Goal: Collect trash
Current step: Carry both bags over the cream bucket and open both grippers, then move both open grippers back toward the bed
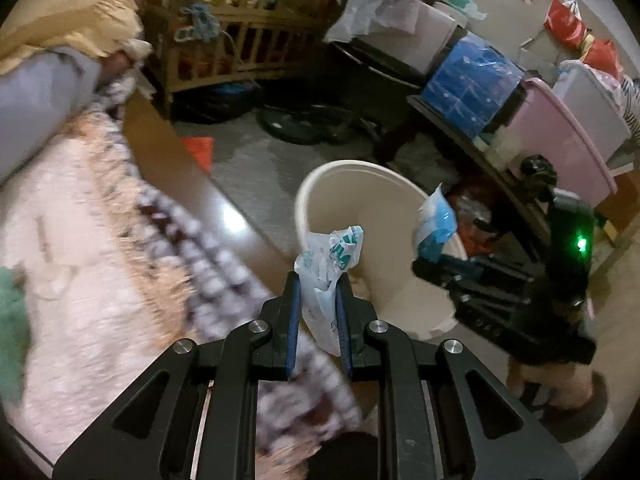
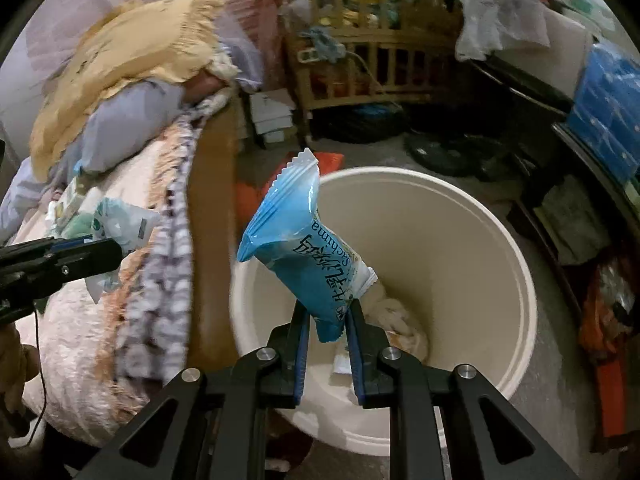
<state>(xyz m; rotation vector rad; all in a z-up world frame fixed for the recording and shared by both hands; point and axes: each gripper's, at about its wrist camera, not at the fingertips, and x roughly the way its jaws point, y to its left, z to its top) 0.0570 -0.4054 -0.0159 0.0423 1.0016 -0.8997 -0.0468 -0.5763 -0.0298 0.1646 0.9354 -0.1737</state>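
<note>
Cream bin (image 2: 500, 248) holding crumpled wrappers (image 2: 396, 320)

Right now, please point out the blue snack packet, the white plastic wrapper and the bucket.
blue snack packet (image 2: 304, 248), right wrist view, middle of its printed face.
white plastic wrapper (image 1: 328, 280), left wrist view, crumpled middle.
bucket (image 2: 460, 240), right wrist view, bare inner wall.
</note>
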